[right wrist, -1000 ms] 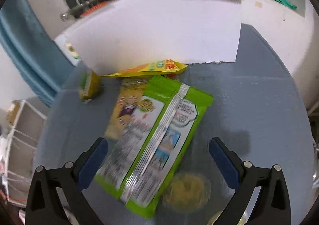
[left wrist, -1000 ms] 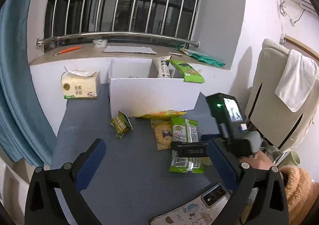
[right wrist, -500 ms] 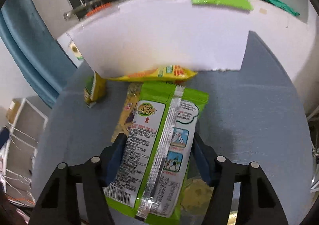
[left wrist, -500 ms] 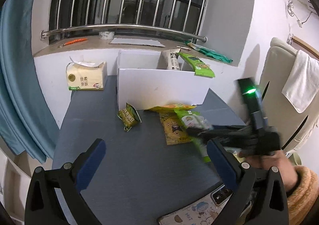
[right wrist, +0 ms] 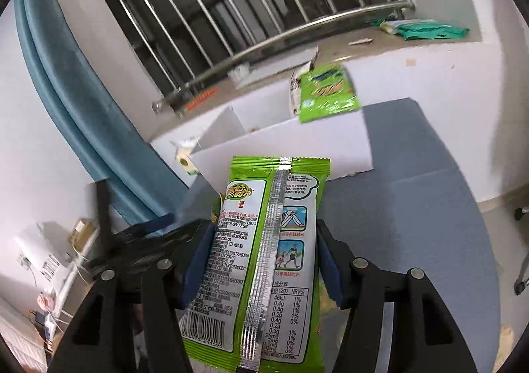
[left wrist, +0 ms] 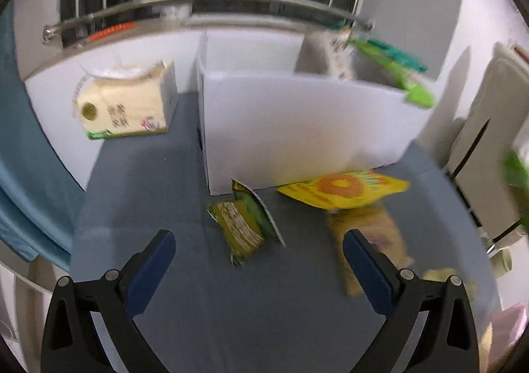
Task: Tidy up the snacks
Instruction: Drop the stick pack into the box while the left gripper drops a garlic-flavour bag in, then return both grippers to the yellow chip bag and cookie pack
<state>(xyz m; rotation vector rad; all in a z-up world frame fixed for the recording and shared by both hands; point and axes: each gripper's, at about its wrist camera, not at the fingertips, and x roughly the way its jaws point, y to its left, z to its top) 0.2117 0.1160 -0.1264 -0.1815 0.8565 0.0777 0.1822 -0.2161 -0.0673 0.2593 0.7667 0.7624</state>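
Observation:
My right gripper (right wrist: 261,260) is shut on a green snack packet (right wrist: 264,240) and holds it upright, above the table, facing the white box (right wrist: 284,145). A green packet (right wrist: 325,92) and a pale packet lean out of the box's far right corner. My left gripper (left wrist: 259,257) is open and empty, low over the table. Between its fingers lies a small green-yellow packet (left wrist: 244,226). A yellow packet (left wrist: 344,187) and a tan packet (left wrist: 370,240) lie to the right, in front of the white box (left wrist: 297,128).
A tissue pack (left wrist: 125,102) stands left of the box against the wall. The grey-blue table (left wrist: 165,191) ends at a blue curtain (left wrist: 20,174) on the left. A window sill with a steel rail (right wrist: 281,39) runs behind. A chair (left wrist: 489,148) stands at the right.
My right gripper has closed on the green packet and lifted it off the table. My left gripper has moved forward and lower toward the small green-yellow packet.

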